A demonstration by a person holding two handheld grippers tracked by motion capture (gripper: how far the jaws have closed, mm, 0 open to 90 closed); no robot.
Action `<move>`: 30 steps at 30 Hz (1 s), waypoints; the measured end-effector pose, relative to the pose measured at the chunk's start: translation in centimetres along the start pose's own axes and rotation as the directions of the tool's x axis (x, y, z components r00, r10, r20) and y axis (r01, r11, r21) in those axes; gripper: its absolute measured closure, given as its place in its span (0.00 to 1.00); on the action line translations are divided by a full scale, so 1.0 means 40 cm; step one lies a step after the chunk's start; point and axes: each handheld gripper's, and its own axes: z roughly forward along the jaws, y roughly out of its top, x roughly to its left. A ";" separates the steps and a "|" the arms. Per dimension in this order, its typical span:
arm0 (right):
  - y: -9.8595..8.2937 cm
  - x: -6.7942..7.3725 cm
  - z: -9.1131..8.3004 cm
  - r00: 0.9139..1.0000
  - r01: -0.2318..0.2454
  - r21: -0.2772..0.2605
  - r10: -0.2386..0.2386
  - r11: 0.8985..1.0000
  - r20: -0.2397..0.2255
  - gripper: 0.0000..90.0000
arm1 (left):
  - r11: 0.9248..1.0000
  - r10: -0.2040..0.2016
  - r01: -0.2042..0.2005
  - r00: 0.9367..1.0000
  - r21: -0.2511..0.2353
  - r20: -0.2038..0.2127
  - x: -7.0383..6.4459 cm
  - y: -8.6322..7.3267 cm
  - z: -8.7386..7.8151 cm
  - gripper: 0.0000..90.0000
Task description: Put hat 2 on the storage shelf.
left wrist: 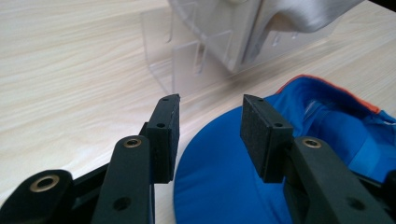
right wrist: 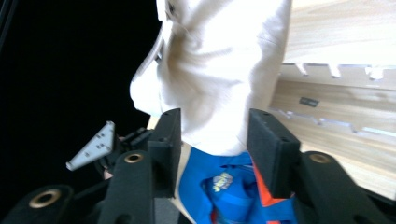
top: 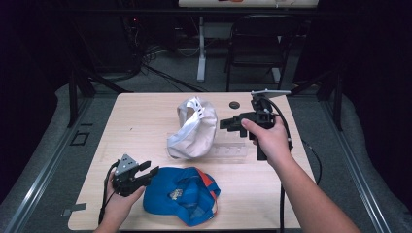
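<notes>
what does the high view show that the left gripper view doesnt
High view: the right gripper beside the white cap, a folding chair behind the table, and a small black disc. Left gripper view: the left gripper close up, jaws open at the brim's edge. Both: blue cap, clear stand, white cap, wood table.

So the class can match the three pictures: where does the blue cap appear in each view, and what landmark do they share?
High view: the blue cap lies at bottom centre, beside the left tongs.
Left gripper view: lower right, its brim under the right-hand jaw.
Right gripper view: bottom centre, between the jaws.
Shared landmark: the white cap on its clear stand.
</notes>
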 end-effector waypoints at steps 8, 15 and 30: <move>-0.097 -0.087 -0.005 0.996 0.054 -0.001 -0.053 0.999 0.073 0.57 | 0.999 -0.029 0.030 0.999 0.021 -0.042 0.028 -0.034 -0.020 0.59; -0.213 -0.175 0.023 0.996 0.044 0.007 -0.045 0.999 0.075 0.60 | 1.000 -0.020 0.020 0.998 0.001 -0.057 0.054 -0.057 -0.030 0.58; -0.364 -0.238 0.099 0.994 0.086 0.044 -0.089 0.995 0.069 0.62 | 1.000 0.008 -0.007 0.999 0.028 -0.032 0.036 -0.075 -0.009 0.58</move>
